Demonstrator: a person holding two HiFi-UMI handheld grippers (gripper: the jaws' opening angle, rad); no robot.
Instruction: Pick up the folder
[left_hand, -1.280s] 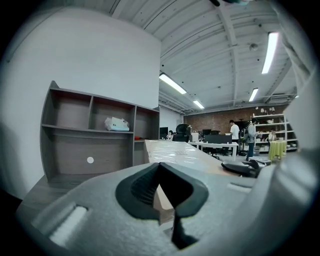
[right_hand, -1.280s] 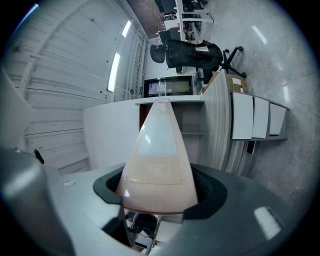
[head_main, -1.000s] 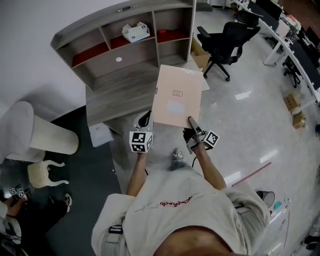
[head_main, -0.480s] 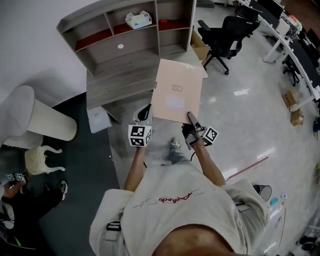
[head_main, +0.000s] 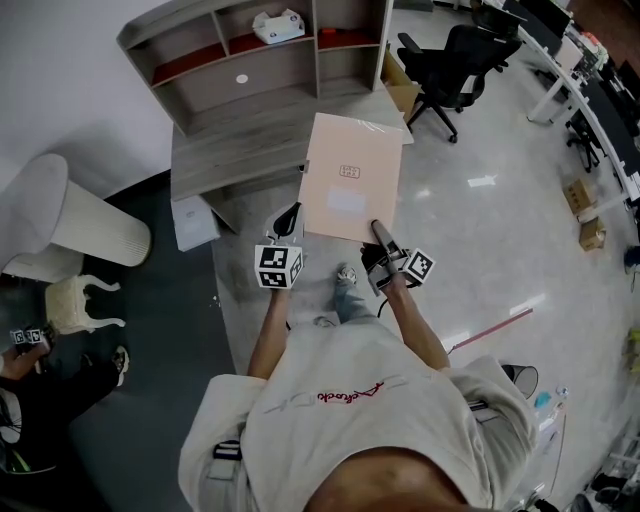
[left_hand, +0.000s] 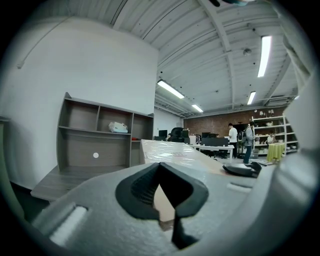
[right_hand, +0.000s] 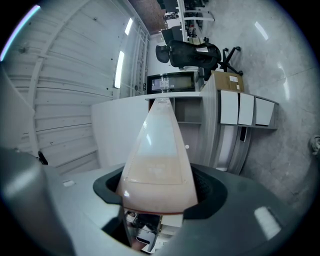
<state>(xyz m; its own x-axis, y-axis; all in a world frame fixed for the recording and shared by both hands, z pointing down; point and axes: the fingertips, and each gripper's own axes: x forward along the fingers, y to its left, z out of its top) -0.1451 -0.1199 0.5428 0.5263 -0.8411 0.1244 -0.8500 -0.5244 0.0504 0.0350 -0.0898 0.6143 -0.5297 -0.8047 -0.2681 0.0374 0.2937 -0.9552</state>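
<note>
The left tool (head_main: 288, 228) is clamped on the near-left corner of the folder (head_main: 350, 178). In the left gripper view that corner sits wedged between the dark pads (left_hand: 137, 187). The right tool (head_main: 382, 246) pinches the near edge towards the right corner, with one jaw laid over the folder's top face. In the right gripper view the pale, film-wrapped sheet runs straight out from between the jaws. From both tools the folder lies directly ahead, away from the person. Its long axis seems to point forward along the line of the tools, and its face is close to level. It is in the air, carried only by its near edge. In the head view its far end falls over the front corner of the grey surface (head_main: 225, 150), and the rest is over the pale floor (head_main: 480, 230). Neither hand is nearer than the other; they flank the same edge. The lift looks all but done, and any further carry probably depends on both tools moving together, or the unsupported far end will sag or twist.
</note>
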